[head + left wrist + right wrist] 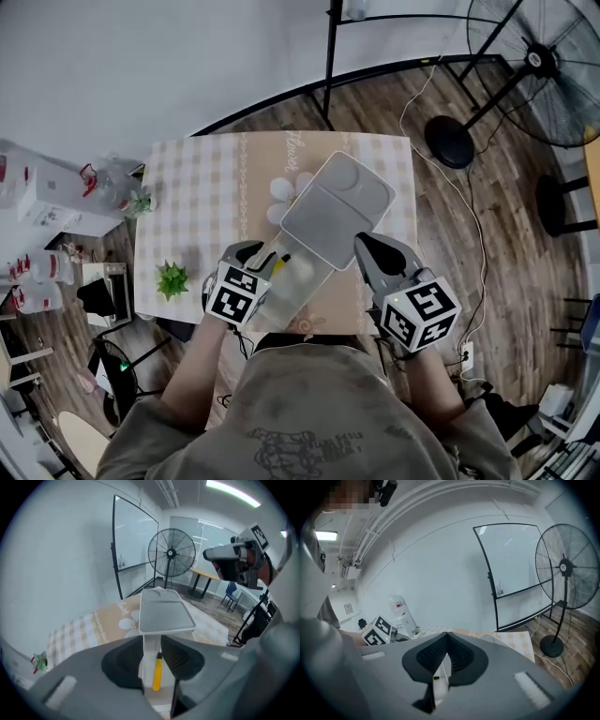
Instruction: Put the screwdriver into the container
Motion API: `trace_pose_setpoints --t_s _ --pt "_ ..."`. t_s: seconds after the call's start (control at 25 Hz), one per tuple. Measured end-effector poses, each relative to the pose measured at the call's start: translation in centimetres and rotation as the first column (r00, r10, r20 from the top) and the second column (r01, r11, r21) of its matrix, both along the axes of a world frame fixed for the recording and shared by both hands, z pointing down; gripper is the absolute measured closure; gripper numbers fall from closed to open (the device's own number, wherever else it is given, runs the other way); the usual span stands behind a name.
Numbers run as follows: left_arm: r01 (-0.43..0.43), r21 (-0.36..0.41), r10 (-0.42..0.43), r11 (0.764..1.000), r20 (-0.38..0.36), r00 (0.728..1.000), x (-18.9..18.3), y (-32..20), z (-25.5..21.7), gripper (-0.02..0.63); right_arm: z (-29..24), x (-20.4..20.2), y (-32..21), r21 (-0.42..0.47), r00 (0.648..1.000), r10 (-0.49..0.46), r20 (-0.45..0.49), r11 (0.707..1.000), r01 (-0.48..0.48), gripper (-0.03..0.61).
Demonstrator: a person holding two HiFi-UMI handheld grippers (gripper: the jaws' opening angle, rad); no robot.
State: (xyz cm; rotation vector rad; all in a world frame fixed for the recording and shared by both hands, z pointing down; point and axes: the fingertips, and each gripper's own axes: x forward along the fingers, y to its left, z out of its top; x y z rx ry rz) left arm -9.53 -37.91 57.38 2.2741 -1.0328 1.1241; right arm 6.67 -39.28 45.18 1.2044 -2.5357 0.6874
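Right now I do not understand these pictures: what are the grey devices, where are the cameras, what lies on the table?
A person holds a two-jaw gripper in each hand. The head view looks down from the person's head at the left gripper, the right gripper and a table. On it are a pale container with its grey lid open, and a green plant. Each gripper view looks along its own jaws. The left jaws stand apart around a yellow screwdriver, apparently inside the container. The right jaws are together.
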Motion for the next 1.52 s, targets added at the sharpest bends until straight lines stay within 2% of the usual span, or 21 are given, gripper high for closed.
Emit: trace_pose_setpoints --t_s 0.16,0.32,0.44,0.6,0.68,0.8,0.92,1.0,1.08,1.16,1.32,1.44,1.52 --pt "0.033 0.135 -0.027 0.990 -0.046 0.999 -1.0 -1.2 -5.5 0.498 -3.2 -0.6 -0.2 0.070 1.000 -0.002 0.011 0.998 0.002 0.551" --pt "0.049 0.287 -0.029 0.957 -0.074 0.997 -1.6 -2.1 -11.8 0.510 -7.2 -1.4 0.0 0.167 1.000 -0.026 0.003 0.986 0.025 0.551" --pt "0.061 0.396 -0.017 0.916 -0.115 0.993 -1.6 -2.1 -16.5 0.518 -10.6 -1.9 0.5 0.262 0.999 -0.037 -0.016 0.964 0.040 0.551" --pt "0.096 0.516 0.021 0.851 -0.216 0.976 -1.8 -0.8 -22.5 0.538 -14.4 -2.4 1.6 0.336 0.999 -0.037 0.003 0.941 0.033 0.551" --pt "0.118 0.558 0.036 0.822 -0.258 0.966 -2.0 -0.2 -24.9 0.550 -15.8 -2.4 2.1 0.350 0.998 -0.028 0.055 0.937 0.007 0.551" --pt "0.139 0.608 0.050 0.782 -0.282 0.958 -2.2 0.6 -27.9 0.570 -17.4 -2.0 2.8 0.346 0.989 -0.017 0.150 0.937 -0.037 0.551" --pt "0.162 0.665 0.080 0.729 -0.318 0.945 -2.5 1.8 -30.4 0.613 -18.4 -1.6 4.0 0.386 0.990 0.005 0.143 0.921 -0.061 0.551" --pt "0.175 0.689 0.102 0.703 -0.341 0.934 -2.7 2.8 -31.6 0.613 -19.1 -1.6 5.1 0.426 0.992 0.005 0.124 0.903 -0.058 0.551" --pt "0.188 0.692 0.112 0.697 -0.364 0.925 -2.8 3.8 -32.0 0.613 -19.4 -1.8 6.3 0.449 0.995 -0.009 0.102 0.893 -0.038 0.552" --pt "0.206 0.680 0.106 0.704 -0.388 0.916 -3.0 4.8 -31.7 0.613 -19.1 -1.9 7.5 0.451 0.997 -0.019 0.073 0.892 -0.016 0.552" --pt "0.224 0.626 0.078 0.747 -0.417 0.906 -3.1 5.7 -29.4 0.613 -17.4 -1.7 8.8 0.416 0.999 -0.006 0.048 0.909 -0.015 0.552" --pt "0.211 0.592 0.053 0.778 -0.396 0.917 -3.2 6.1 -27.2 0.613 -15.7 -1.5 9.3 0.373 0.999 0.010 0.037 0.927 -0.023 0.552" --pt "0.208 0.578 0.041 0.789 -0.387 0.921 -3.3 6.2 -26.4 0.613 -15.1 -1.4 9.4 0.357 0.999 0.018 0.032 0.934 -0.028 0.552"
